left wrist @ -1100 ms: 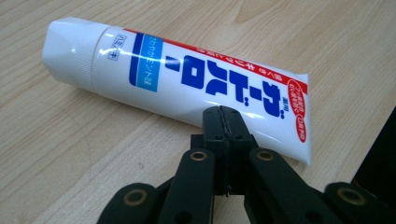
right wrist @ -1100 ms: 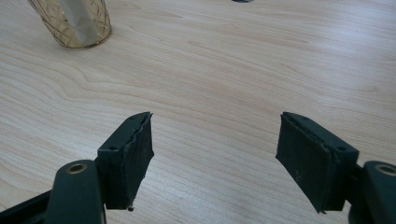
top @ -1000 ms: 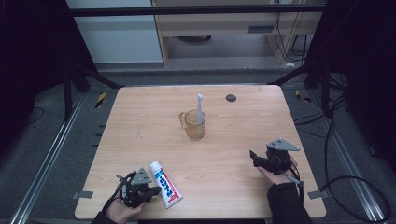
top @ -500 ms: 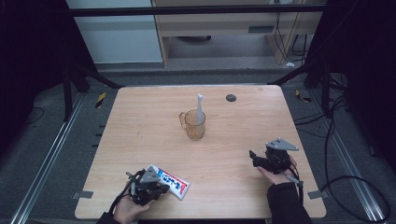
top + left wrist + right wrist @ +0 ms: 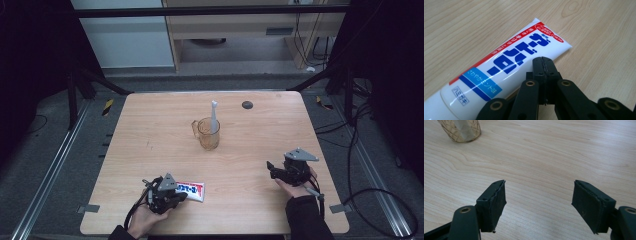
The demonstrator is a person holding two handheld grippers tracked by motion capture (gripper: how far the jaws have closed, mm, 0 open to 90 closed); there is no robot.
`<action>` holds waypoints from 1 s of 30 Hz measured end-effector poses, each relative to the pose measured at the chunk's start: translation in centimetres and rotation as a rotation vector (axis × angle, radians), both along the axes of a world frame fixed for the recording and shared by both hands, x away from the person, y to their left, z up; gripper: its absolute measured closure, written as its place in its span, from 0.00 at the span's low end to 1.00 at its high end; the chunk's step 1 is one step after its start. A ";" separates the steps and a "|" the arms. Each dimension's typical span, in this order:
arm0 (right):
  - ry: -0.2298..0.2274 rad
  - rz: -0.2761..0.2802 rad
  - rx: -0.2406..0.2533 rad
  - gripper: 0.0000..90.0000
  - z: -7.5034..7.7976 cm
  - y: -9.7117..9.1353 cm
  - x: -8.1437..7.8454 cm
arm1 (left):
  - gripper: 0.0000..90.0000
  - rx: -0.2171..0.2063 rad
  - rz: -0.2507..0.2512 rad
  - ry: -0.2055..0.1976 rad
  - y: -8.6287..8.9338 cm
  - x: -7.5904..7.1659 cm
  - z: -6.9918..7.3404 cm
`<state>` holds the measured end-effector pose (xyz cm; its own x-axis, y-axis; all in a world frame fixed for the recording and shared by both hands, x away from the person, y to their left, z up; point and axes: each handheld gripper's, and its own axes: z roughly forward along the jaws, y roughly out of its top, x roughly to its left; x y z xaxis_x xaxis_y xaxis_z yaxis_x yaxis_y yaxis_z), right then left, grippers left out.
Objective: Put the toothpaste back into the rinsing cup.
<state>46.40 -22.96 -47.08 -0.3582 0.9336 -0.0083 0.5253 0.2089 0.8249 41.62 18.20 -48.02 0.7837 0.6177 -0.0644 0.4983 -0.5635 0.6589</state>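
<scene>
Fingers of left gripper (image 5: 176,196) pressed together, nudged toothpaste tube (image 5: 190,190) rightward, apparently touching; right gripper (image 5: 272,168) wide, unmoved.

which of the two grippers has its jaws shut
The left gripper: its black jaws are pressed together with nothing between them, beside the white, red and blue toothpaste tube lying on the wooden table. The right gripper has a wide gap between its jaws.

on the wooden table (image 5: 150,125) there is one toothpaste tube (image 5: 191,190), lying flat at the lower left of the high view, and one amber cup (image 5: 208,133) near the centre with one white toothbrush (image 5: 213,115) standing in it. one small dark round object (image 5: 247,104) sits toward the upper middle of the tabletop. two handheld grippers are counted, the left gripper (image 5: 172,192) at lower left and the right gripper (image 5: 274,169) at lower right.
</scene>
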 end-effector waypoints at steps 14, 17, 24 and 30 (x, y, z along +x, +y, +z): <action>0.003 0.005 -0.006 0.30 -0.2 -0.1 0.1 | 1.00 0.003 0.015 -0.022 -1.4 1.4 0.2; 0.003 0.005 -0.001 0.30 -0.2 -0.1 0.1 | 1.00 0.003 0.022 -0.021 -1.8 1.9 0.2; 0.008 0.010 -0.002 0.30 -0.4 -0.2 0.1 | 1.00 0.009 0.039 -0.024 -2.3 2.6 0.3; 0.009 0.008 0.006 0.30 -0.5 -0.4 0.1 | 1.00 0.009 0.061 -0.022 -2.4 3.4 0.5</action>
<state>46.54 -23.38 -47.58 -0.3660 0.9306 0.0008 0.5311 0.2082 0.8213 45.04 15.81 -47.53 0.7456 0.6650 -0.0417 0.5172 -0.5382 0.6655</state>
